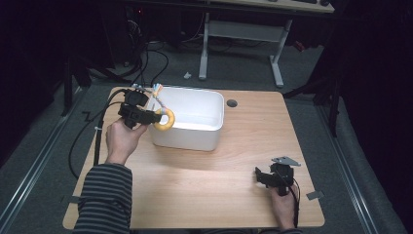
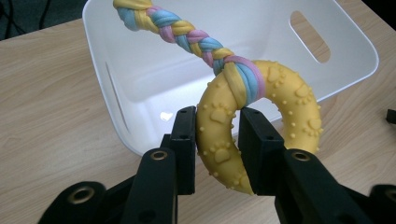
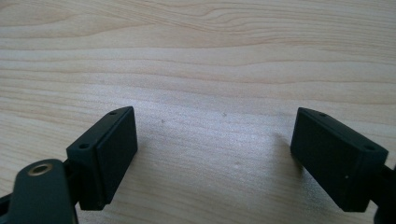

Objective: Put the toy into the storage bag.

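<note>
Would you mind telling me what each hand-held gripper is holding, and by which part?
The left hand-held gripper clamps the yellow ring of a rope toy on its lower arc, beside the braid's knot. The right hand-held gripper stands open and holds nothing.

There's the yellow ring toy [image 2: 261, 112], a rubbery hoop studded with bumps and paw prints, up off the bench at the near left corner of the white tub [image 2: 154, 88]. A plaited rope [image 2: 187, 32] of blue, pink and yellow is knotted round its top and trails away over the tub's left rim. The ring stands upright on edge.
</note>
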`<state>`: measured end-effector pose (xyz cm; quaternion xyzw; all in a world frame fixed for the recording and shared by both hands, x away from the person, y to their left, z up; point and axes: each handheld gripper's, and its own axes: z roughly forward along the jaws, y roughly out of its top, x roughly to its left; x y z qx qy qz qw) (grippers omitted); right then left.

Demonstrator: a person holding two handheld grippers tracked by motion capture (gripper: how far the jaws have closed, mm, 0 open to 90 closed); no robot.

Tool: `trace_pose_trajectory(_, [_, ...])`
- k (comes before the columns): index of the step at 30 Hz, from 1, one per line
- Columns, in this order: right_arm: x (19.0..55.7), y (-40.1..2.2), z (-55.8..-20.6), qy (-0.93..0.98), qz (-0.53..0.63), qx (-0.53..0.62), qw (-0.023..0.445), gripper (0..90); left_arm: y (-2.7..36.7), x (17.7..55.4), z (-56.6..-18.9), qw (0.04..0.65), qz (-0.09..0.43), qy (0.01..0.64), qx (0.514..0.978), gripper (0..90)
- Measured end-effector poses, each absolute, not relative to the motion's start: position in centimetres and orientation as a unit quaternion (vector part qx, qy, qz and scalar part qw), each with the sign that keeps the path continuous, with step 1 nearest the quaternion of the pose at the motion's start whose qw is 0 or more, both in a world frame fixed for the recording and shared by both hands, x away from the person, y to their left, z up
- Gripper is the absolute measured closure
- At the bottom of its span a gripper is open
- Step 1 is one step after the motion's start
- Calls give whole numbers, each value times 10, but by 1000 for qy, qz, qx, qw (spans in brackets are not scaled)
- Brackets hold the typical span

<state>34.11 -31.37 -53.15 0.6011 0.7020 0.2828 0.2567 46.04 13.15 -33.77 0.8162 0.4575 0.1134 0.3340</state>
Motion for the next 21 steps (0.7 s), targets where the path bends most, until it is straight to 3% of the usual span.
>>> trace_pose_trajectory(21, [341, -313, -532, 704, 285, 599, 256, 146, 114, 486, -343, 310, 123, 463, 822, 682])
